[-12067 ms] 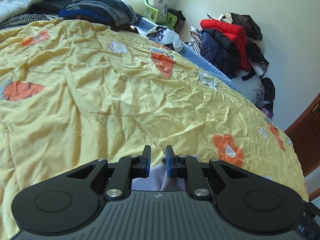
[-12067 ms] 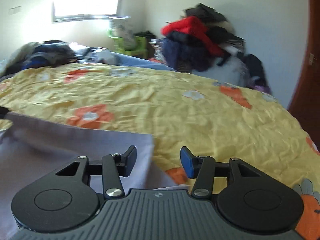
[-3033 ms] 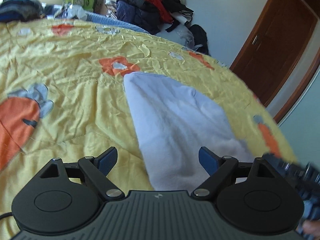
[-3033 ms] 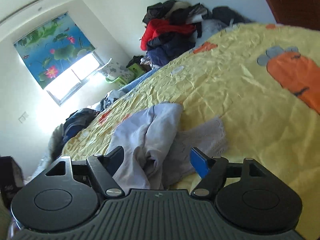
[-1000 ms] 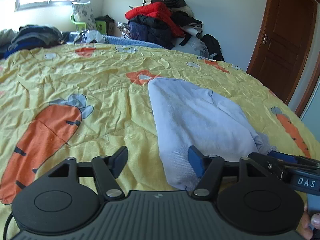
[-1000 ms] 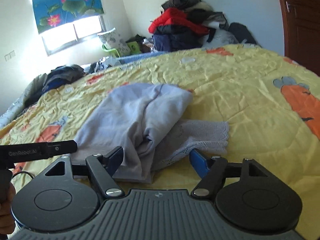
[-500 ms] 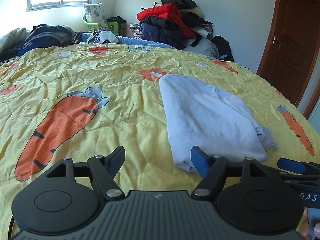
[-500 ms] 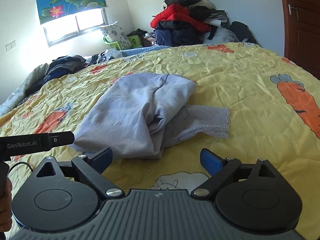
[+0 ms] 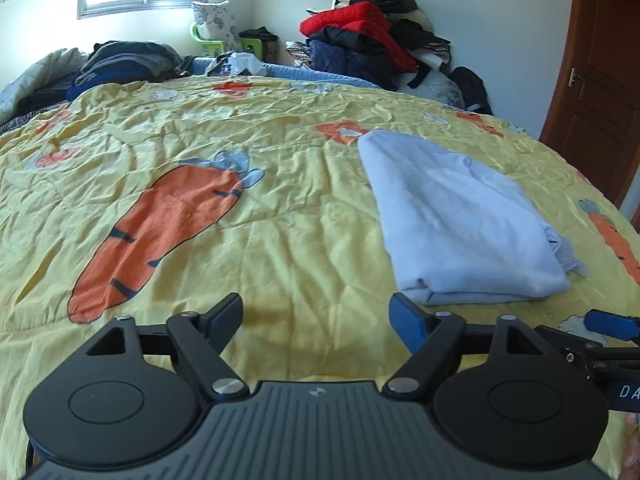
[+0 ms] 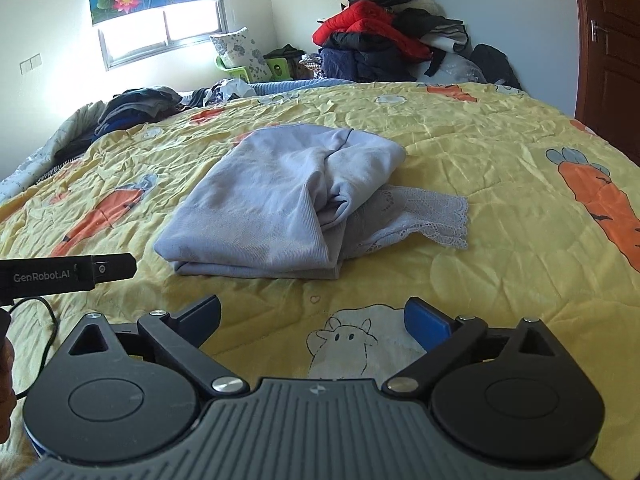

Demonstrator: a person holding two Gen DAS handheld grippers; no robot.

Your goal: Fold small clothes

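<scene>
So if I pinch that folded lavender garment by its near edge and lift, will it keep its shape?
Probably not. The lavender garment looks like soft knit, sagging into rounded folds, so it would likely droop and unfold. The lace trim spilling loose from the right side would probably dangle. It looks light, so it should slide easily on the yellow quilt.

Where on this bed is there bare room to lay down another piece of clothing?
The yellow quilt is bare left of the folded lilac garment, around the big carrot print, and in front of the garment near both claws. It is crowded along the far edge: a dark clothes heap and a red-topped pile.
</scene>
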